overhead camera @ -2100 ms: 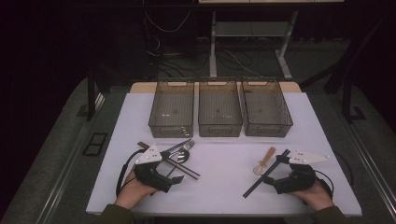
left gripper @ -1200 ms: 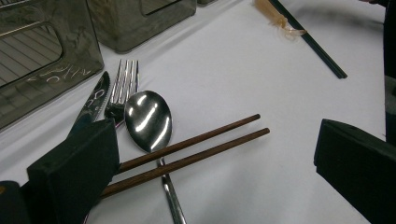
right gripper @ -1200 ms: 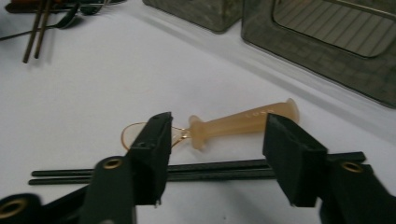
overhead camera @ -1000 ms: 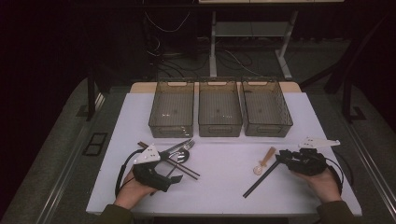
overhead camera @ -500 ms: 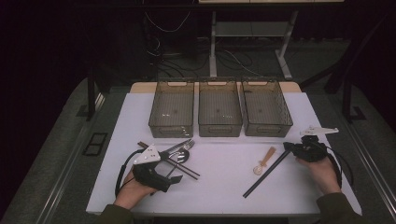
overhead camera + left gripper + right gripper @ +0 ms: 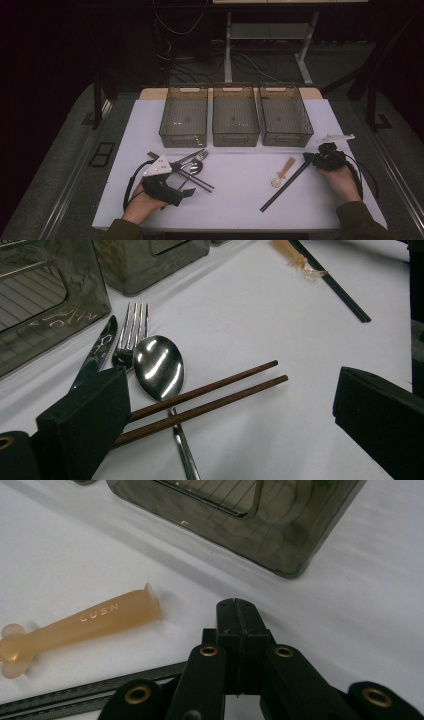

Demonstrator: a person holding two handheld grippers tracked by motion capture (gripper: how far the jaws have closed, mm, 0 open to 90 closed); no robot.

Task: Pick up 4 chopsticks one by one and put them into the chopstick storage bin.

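Observation:
My right gripper rests low on the table at the right, by the far end of two black chopsticks. Its pads are pressed together and I see nothing between them. The chopsticks run under its linkage. A tan plastic spoon lies just left of it. My left gripper stands open at the front left. Between its jaws lie two brown chopsticks across a steel spoon. A fork and a knife lie beside them.
Three smoky plastic bins stand side by side at the back of the white table: left, middle, right. The right bin's corner is close ahead of my right gripper. White tabletop lies between the two hands.
My right hand has moved away from the front edge towards the far right, turned, and settled by the far end of the black chopsticks. The left hand has stayed put.

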